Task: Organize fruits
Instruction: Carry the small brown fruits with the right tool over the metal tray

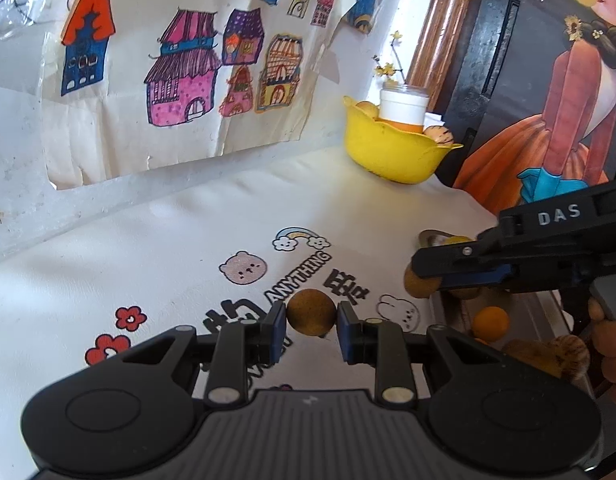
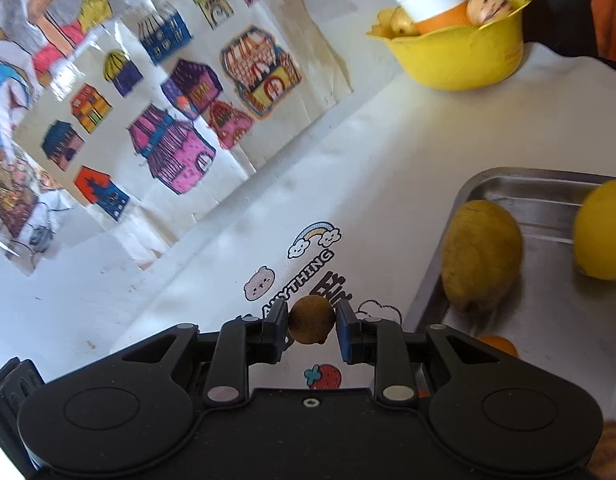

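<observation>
Right wrist: metal tray [image 2: 520, 184] beside yellow bowl [image 2: 460, 60]

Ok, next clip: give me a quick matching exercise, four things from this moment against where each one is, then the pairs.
Things:
1. left gripper
2. yellow bowl
3. metal tray
4. strawberry print

Places or states:
A. on the white cloth
B. back by the wall, with fruit and a white jar inside
C. right of the cloth, holding a large brownish fruit
D. shut on a small brown round fruit

Pairs: 1-D, 2-B, 3-C, 4-A
</observation>
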